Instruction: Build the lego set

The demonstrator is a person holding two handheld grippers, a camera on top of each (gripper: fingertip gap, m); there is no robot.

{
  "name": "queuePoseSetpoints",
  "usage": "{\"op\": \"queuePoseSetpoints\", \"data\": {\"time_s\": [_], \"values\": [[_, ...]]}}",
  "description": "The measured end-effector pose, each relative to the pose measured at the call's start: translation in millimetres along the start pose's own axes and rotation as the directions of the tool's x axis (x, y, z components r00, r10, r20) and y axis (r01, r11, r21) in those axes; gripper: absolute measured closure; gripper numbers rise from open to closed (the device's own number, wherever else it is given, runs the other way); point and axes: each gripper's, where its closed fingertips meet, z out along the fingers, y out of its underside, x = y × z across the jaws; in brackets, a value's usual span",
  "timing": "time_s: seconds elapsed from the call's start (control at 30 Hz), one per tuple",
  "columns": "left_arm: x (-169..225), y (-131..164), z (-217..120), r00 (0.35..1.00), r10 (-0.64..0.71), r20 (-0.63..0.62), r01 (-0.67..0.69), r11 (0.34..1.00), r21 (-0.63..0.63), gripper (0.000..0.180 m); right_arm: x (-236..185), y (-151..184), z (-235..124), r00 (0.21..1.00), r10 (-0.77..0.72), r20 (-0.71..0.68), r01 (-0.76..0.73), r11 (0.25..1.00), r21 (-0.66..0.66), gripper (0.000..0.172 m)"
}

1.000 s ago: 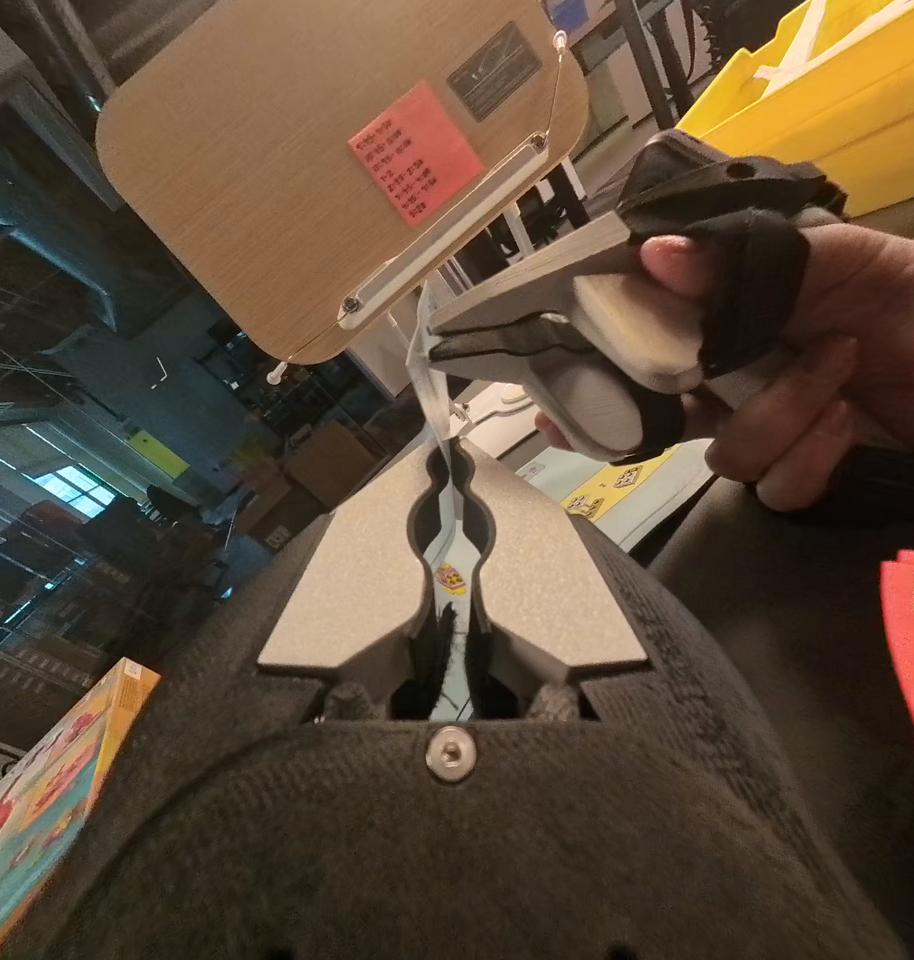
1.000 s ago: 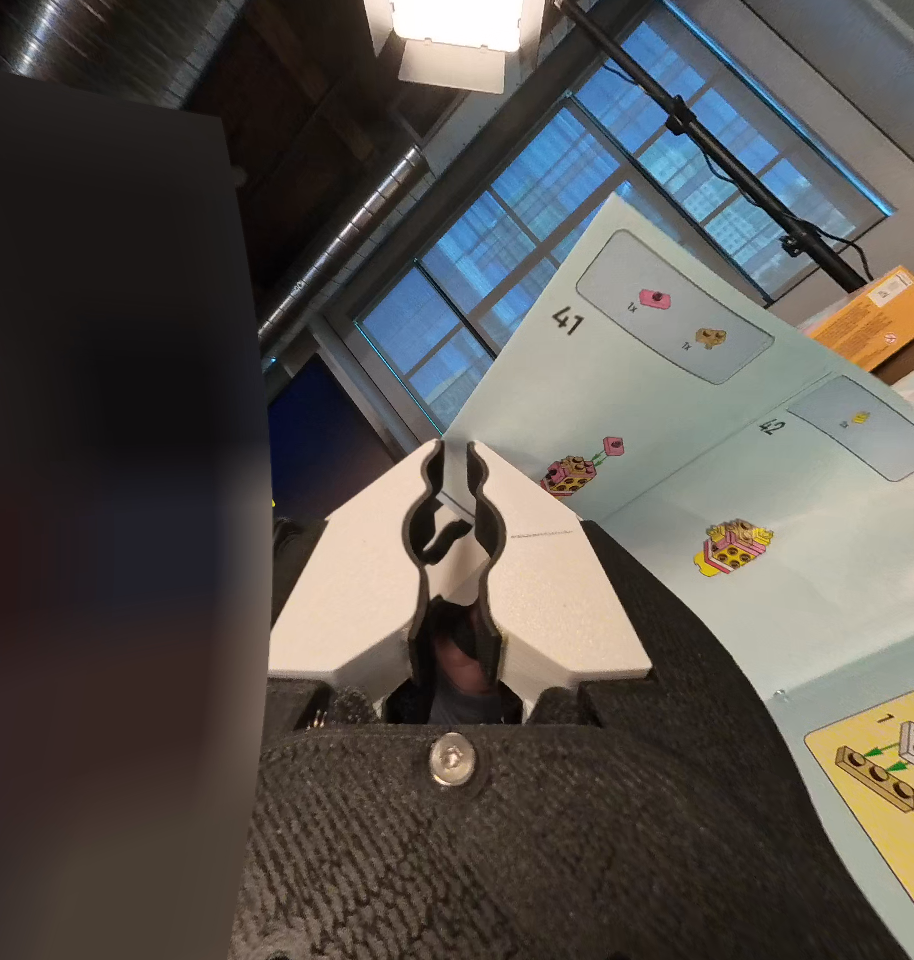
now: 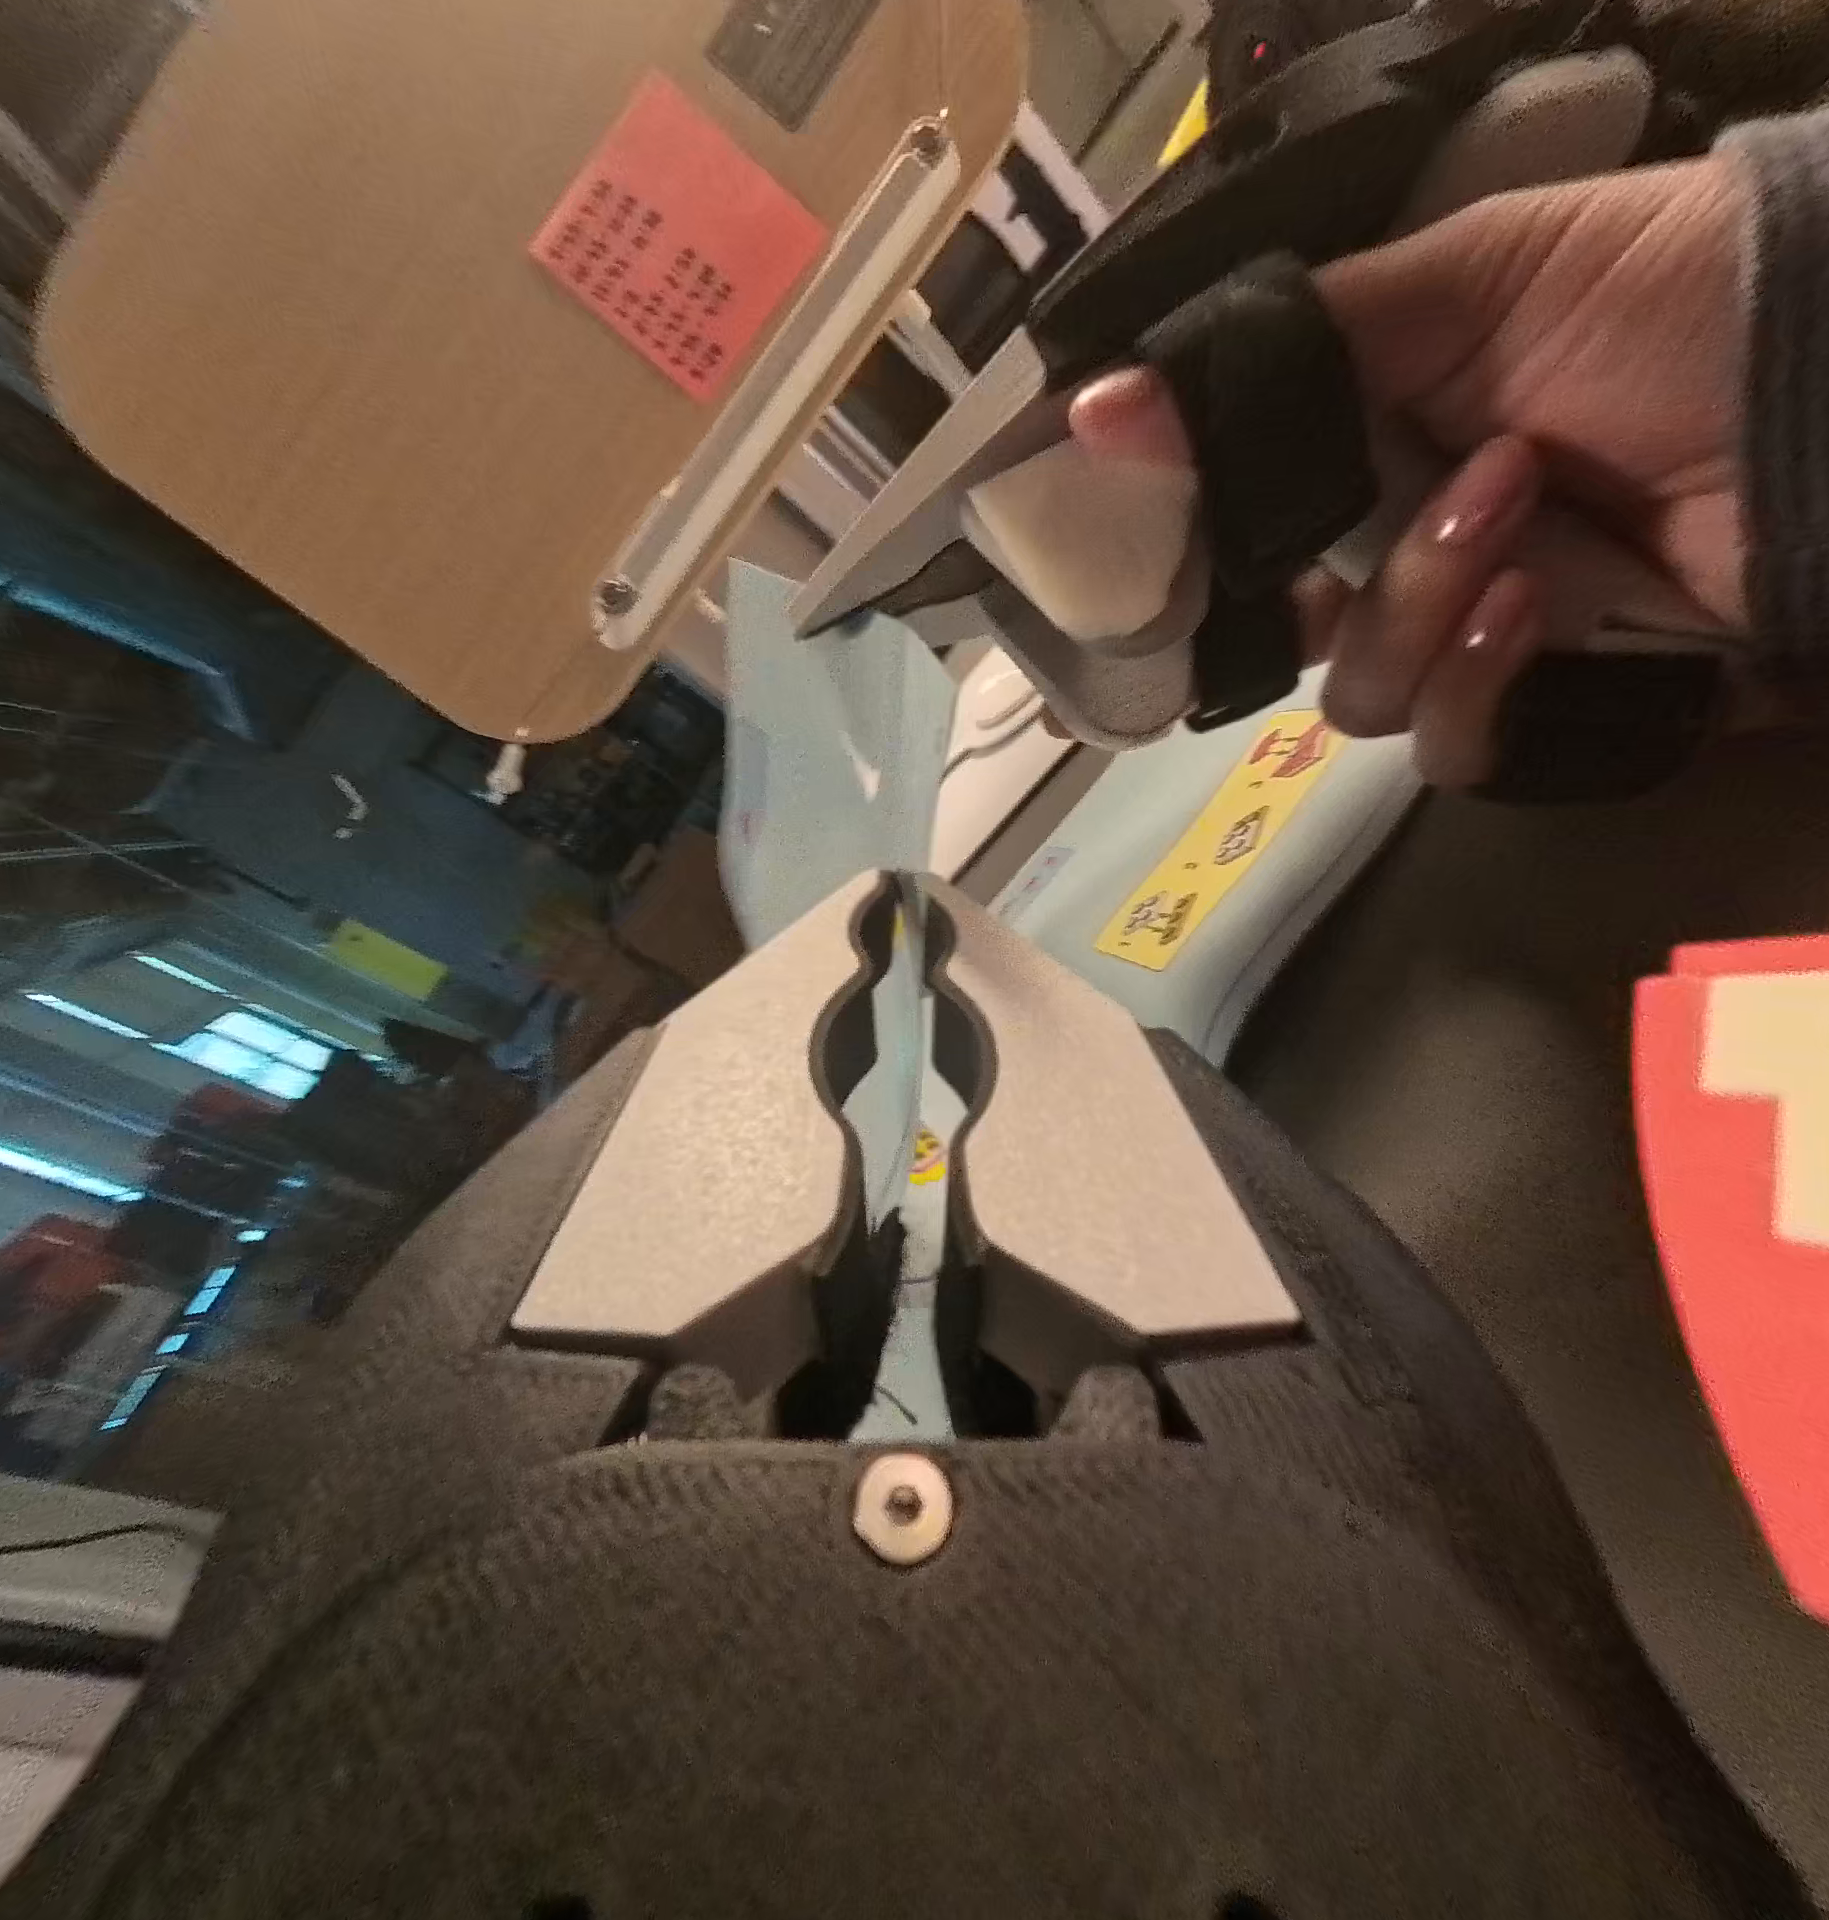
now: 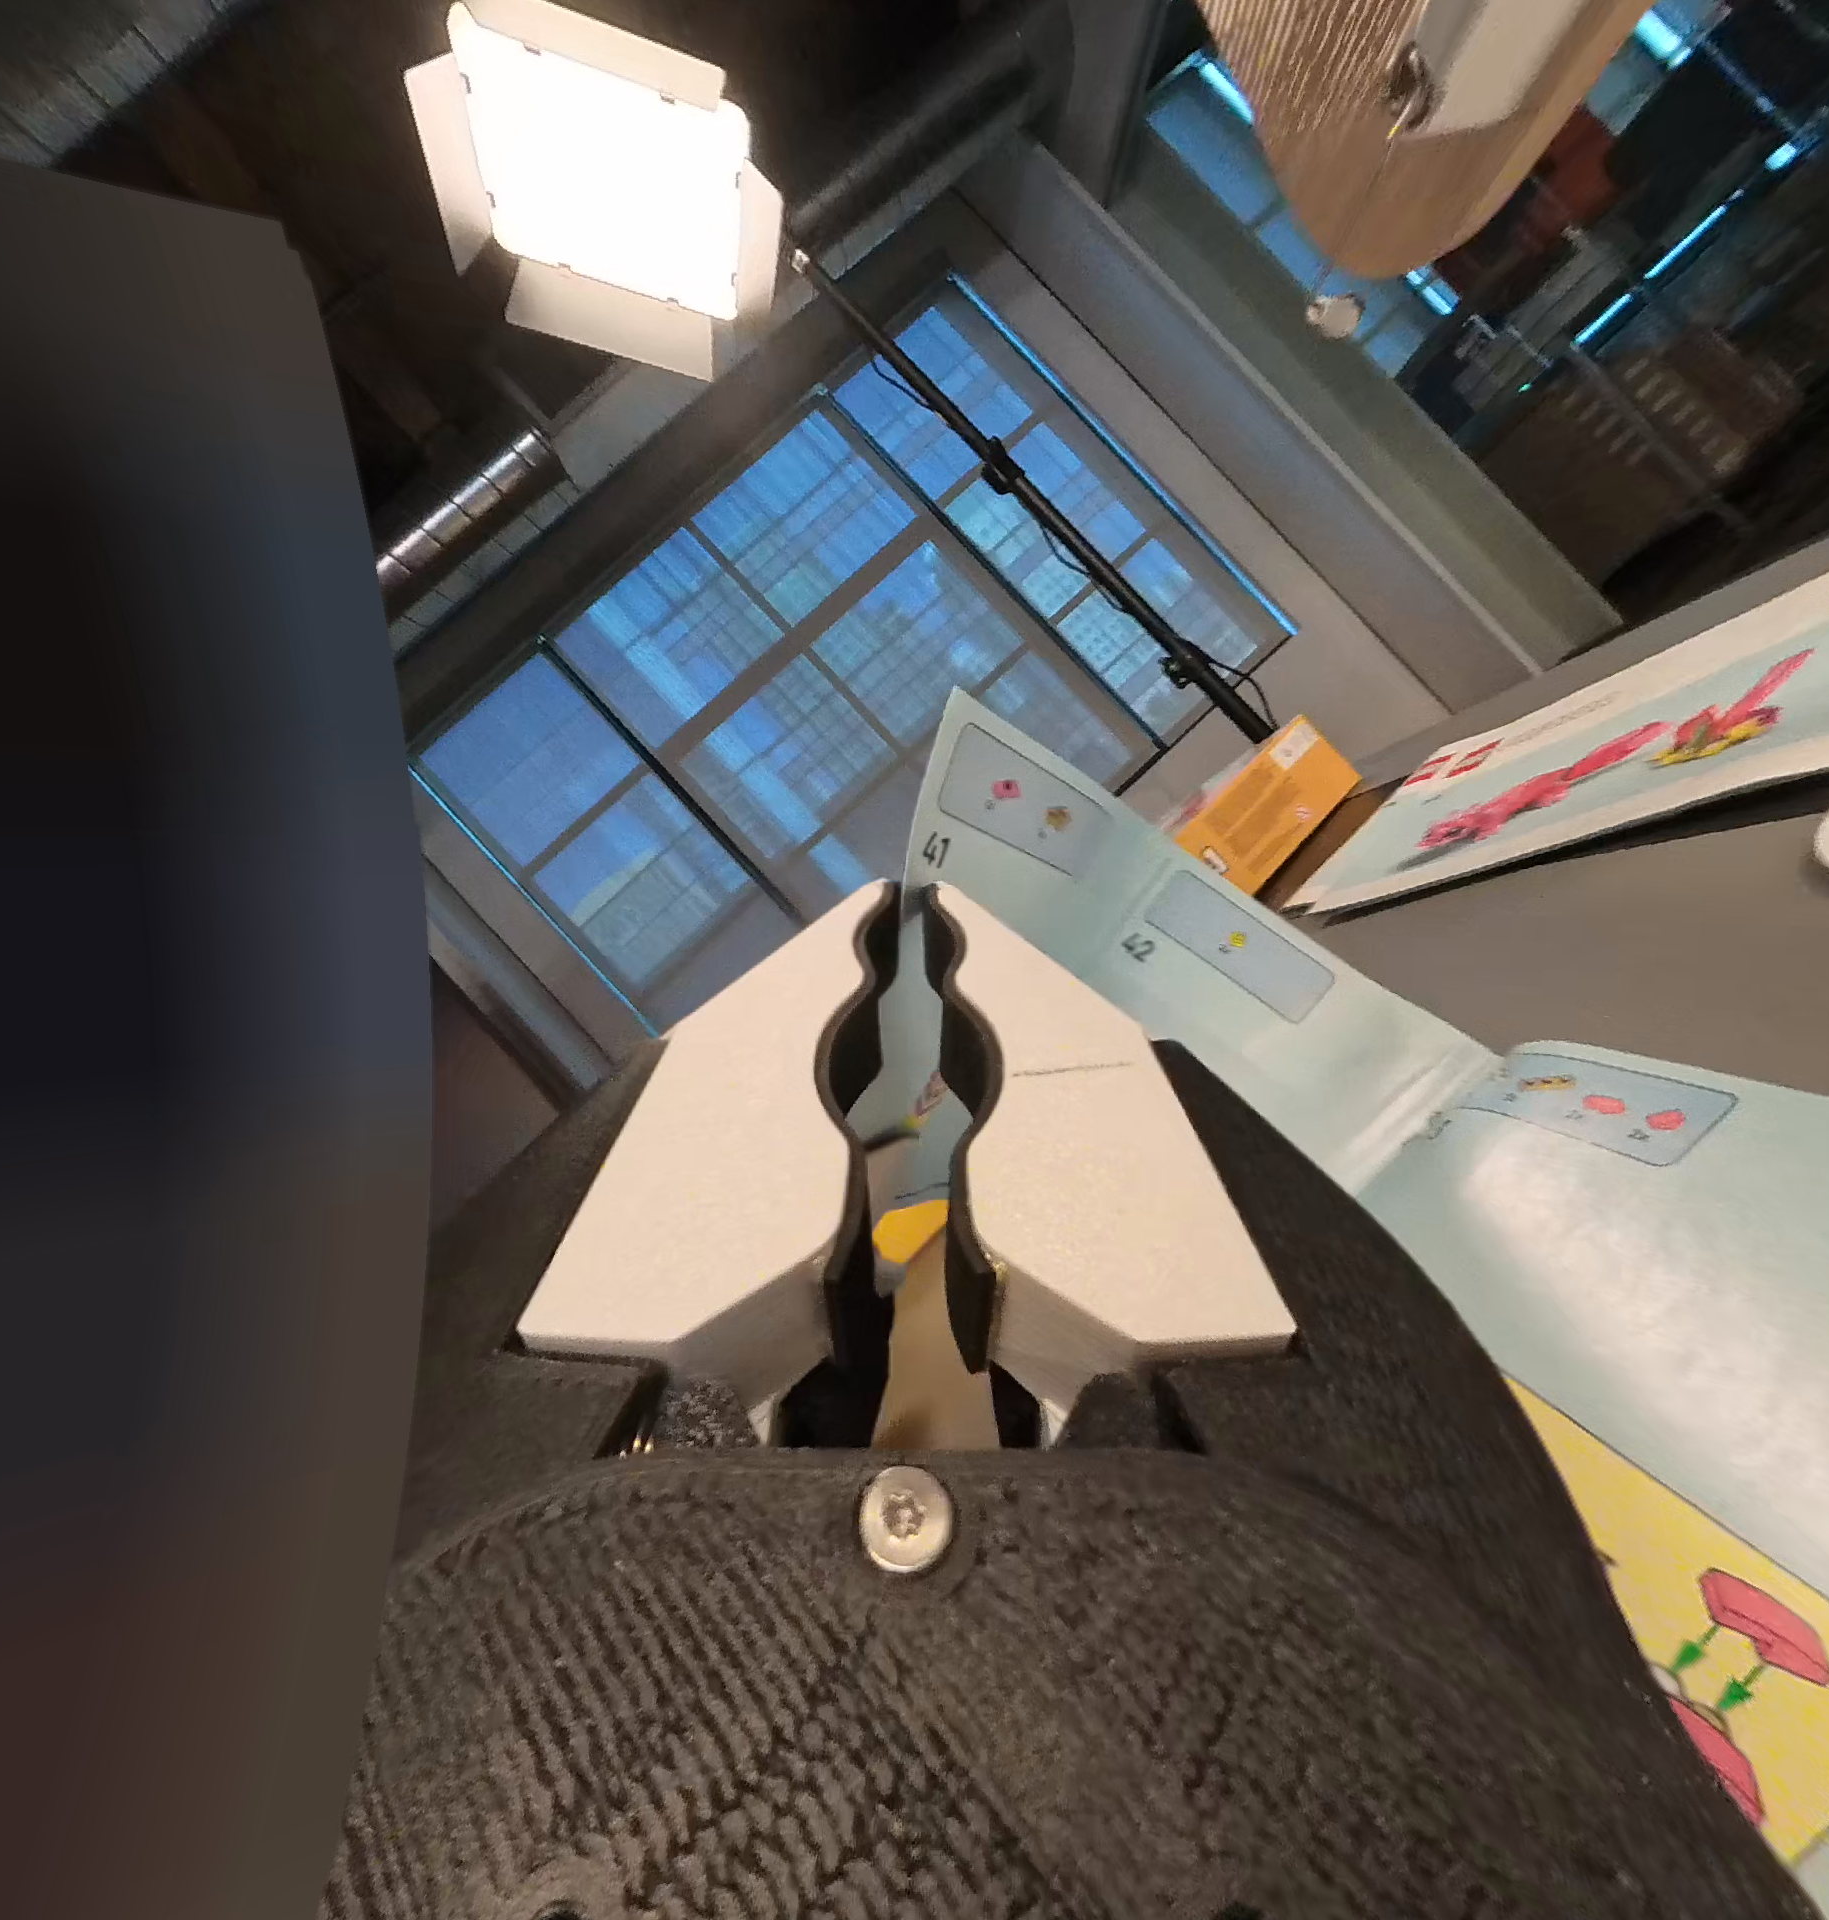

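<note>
A pale blue instruction booklet (image 4: 1253,997), printed with small building-brick diagrams, is gripped by both handheld grippers at once and serves as the landmark for everything else.

In the left wrist view, the left gripper (image 3: 908,883) is seen closed down narrow on a thin blue page of the booklet (image 3: 837,769). The sheet runs up between the two grey fingers (image 3: 723,1132) and is pinched at their tips, then rises above them in a loose curl. Beyond that curl, up and to the right of the booklet, the right gripper (image 3: 801,623) is seen held by a person's hand (image 3: 1512,416), with a dark strap across the fingers. Its tip is seen meeting the upper edge of the same page. A yellow panel of diagrams (image 3: 1222,831) on the booklet lies to the right, over a dark tabletop (image 3: 1616,1039). Above and left of the booklet, a tan wooden board (image 3: 370,364) with a pink sticker (image 3: 671,239) is seen. A red and cream shape (image 3: 1772,1247) is cut off by the right edge.

In the right wrist view, the right gripper (image 4: 912,888) is likewise closed narrow, with a blue page pinched at the white fingertips (image 4: 723,1132). The page extends right from the tips and opens flat onto the table (image 4: 1616,935). Behind the booklet, an orange box (image 4: 1268,800) and a flat printed sheet with a pink figure (image 4: 1616,769) are seen. Above and left of the booklet, large windows (image 4: 785,644) and a bright light panel (image 4: 598,197) are seen.
</note>
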Motion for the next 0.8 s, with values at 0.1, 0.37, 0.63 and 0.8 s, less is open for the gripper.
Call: {"op": "queuePoseSetpoints", "data": {"time_s": [0.1, 0.37, 0.63, 0.8], "values": [[11.0, -2.6, -1.6, 0.990, -0.089, -0.113, 0.090, 0.996, 0.006, 0.157, 3.5, -2.7, -1.9, 0.998, -0.051, -0.042, 0.052, 0.999, 0.007, 0.172], [-2.0, -36.0, -16.2, 0.836, -0.433, -0.338, 0.491, 0.864, 0.110, 0.114, 1.8, 3.5, 0.3, 0.970, -0.227, -0.087, 0.223, 0.973, -0.056, 0.172], [18.3, -20.8, -20.9, 0.927, -0.121, -0.355, 0.150, 0.987, 0.057, 0.135, 2.8, -1.5, -2.0, 0.987, -0.146, -0.062, 0.145, 0.989, -0.026, 0.172], [17.2, -29.7, -20.6, 0.953, -0.008, -0.304, 0.037, 0.995, 0.091, 0.161, 2.0, 2.1, -0.3, 0.985, -0.159, -0.059, 0.157, 0.987, -0.045, 0.172]]}}
